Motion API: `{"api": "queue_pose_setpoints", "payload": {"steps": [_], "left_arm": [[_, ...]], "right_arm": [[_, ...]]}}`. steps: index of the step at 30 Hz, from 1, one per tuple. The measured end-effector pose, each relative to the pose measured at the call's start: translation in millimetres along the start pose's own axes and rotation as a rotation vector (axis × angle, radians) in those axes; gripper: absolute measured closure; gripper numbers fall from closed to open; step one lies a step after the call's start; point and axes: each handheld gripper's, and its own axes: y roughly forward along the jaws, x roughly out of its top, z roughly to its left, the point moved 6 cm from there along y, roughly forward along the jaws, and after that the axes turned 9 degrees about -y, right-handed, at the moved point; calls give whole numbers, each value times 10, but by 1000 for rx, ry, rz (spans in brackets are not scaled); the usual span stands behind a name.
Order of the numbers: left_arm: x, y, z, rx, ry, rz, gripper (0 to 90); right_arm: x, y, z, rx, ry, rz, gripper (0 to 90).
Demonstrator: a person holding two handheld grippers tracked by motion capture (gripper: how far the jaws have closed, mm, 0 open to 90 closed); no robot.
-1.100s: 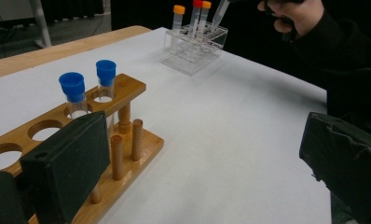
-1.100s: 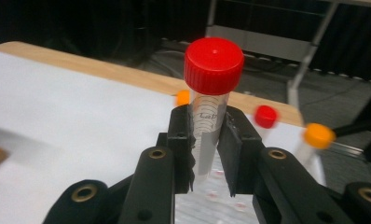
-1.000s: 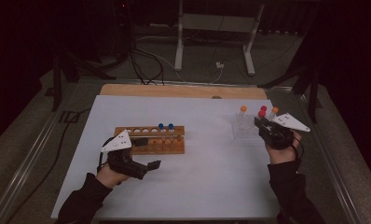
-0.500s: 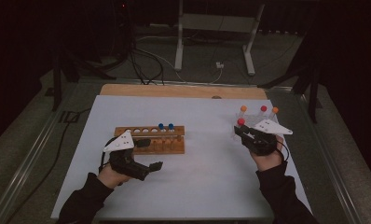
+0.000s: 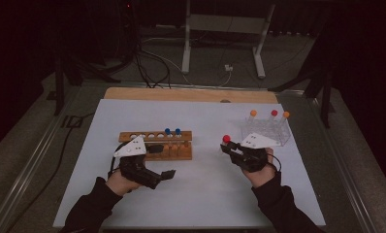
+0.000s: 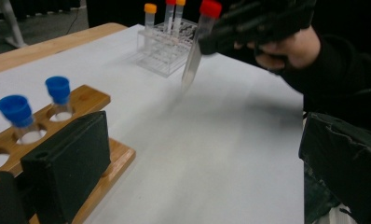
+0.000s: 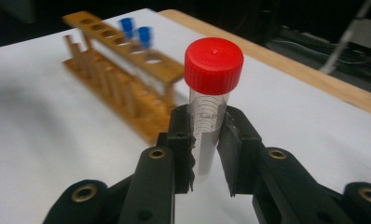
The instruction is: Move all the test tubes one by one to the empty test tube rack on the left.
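Observation:
My right gripper is shut on a clear tube with a red cap, held upright above the white mat between the two racks. The red-capped tube stands pinched between the jaws, and in the left gripper view the same tube hangs tilted above the mat. The wooden rack holds two blue-capped tubes. My left gripper is open just in front of that rack, one jaw against its near side, with nothing between the jaws. In the left gripper view the gripper is spread wide.
A clear plastic rack at the right rear holds two orange-capped tubes and one red-capped tube. The white mat covers the table, with a wooden strip along the far edge. Cables and a stand lie on the floor beyond.
My right gripper has moved left and nearer, away from the clear rack, carrying the red-capped tube. The left gripper has stayed by the wooden rack.

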Motion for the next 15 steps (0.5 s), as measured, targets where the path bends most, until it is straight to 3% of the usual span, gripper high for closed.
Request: {"api": "queue_pose_setpoints", "payload": {"steps": [12,15], "left_arm": [[106,167,-144,-71,11,-14,77],[137,209,-174,-60,23,-29,160]], "right_arm": [[104,188,531,153,-75,9,747],[117,226,640,182,-95,11,747]]}}
